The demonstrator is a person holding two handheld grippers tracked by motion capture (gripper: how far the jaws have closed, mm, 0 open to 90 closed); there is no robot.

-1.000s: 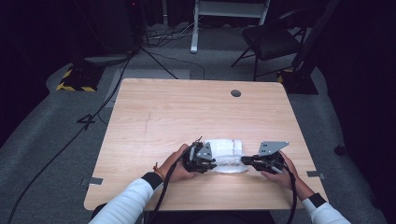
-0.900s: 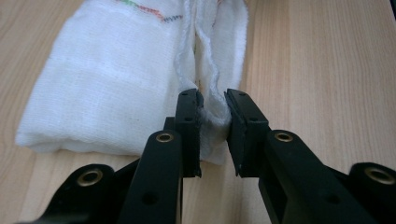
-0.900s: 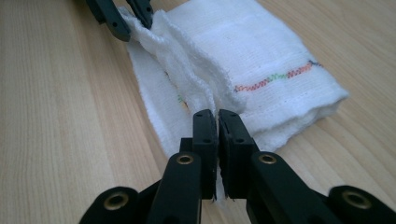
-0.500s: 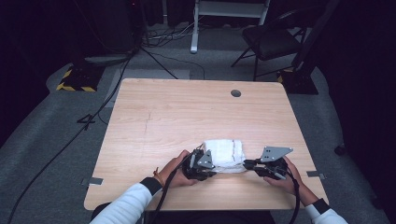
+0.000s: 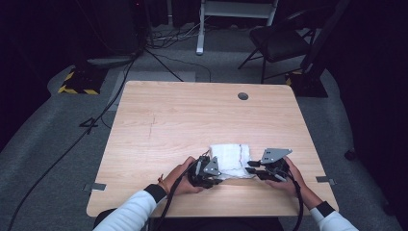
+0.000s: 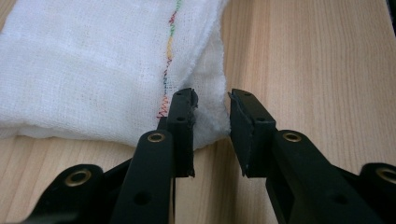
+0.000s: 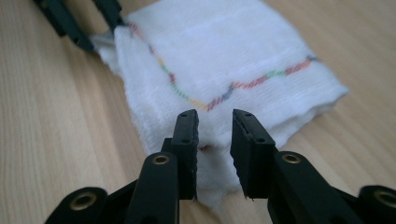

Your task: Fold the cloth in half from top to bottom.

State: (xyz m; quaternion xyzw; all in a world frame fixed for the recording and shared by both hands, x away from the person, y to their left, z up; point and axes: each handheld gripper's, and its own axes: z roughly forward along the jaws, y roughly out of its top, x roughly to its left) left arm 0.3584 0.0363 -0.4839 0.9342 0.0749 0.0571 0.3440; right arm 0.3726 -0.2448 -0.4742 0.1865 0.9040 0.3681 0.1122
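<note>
Cloth [image 5: 231,160], folded, white, lies on worktop [image 5: 183,120] near its front edge, between my grippers. Left gripper [image 6: 211,109] spread, jaws straddling cloth's corner edge. Right gripper [image 7: 215,126] spread, jaws at the opposite corner. Worktop bare beyond cloth, wide room toward far edge.

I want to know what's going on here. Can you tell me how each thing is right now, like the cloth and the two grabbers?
Cloth: folded, lying flat on the table, coloured stitching on top.
Left gripper: open, jaws either side of a cloth corner.
Right gripper: open, jaws at the cloth's edge, not pinching it.
Chair: upright, empty, beyond the table.
</note>
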